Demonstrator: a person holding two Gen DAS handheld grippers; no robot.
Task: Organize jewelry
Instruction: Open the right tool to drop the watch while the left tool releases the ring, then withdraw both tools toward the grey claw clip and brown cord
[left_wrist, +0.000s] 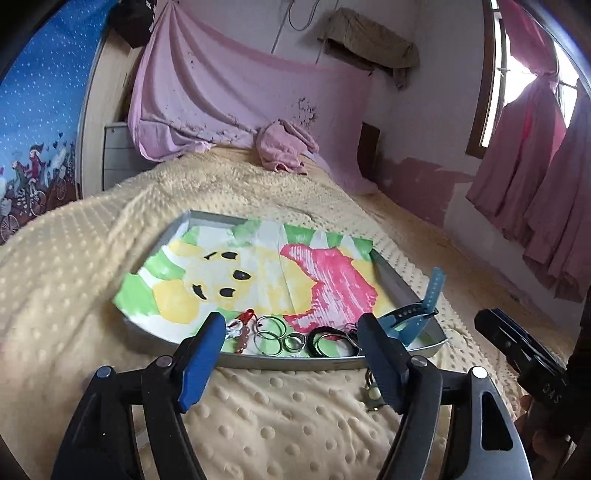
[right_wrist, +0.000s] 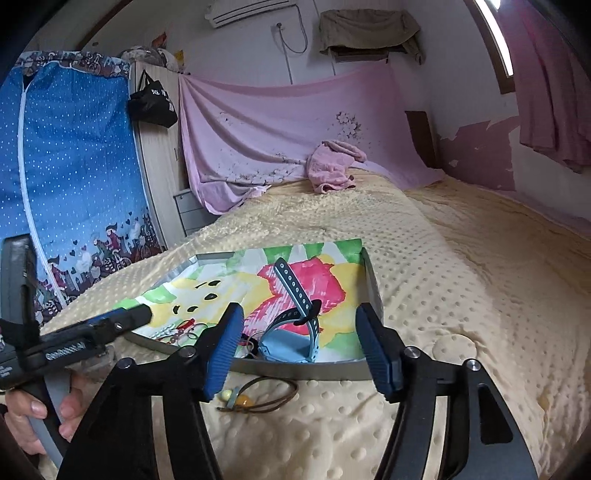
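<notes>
On the bed (left_wrist: 258, 424) lies a grey tray (left_wrist: 402, 360) with painted paper inside. Rings (left_wrist: 275, 338) and a blue watch (right_wrist: 295, 332) sit along its near edge. Both claws, left (left_wrist: 291, 334) and right (right_wrist: 301, 332), are released and grasp nothing. A cord bracelet (right_wrist: 258, 397) and a small padlock (left_wrist: 373, 393) lie on the blanket before the tray.

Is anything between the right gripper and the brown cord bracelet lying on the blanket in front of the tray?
Nothing visible. The right gripper is open and empty above the cord bracelet, which lies on bare blanket just outside the tray near rim.
</notes>
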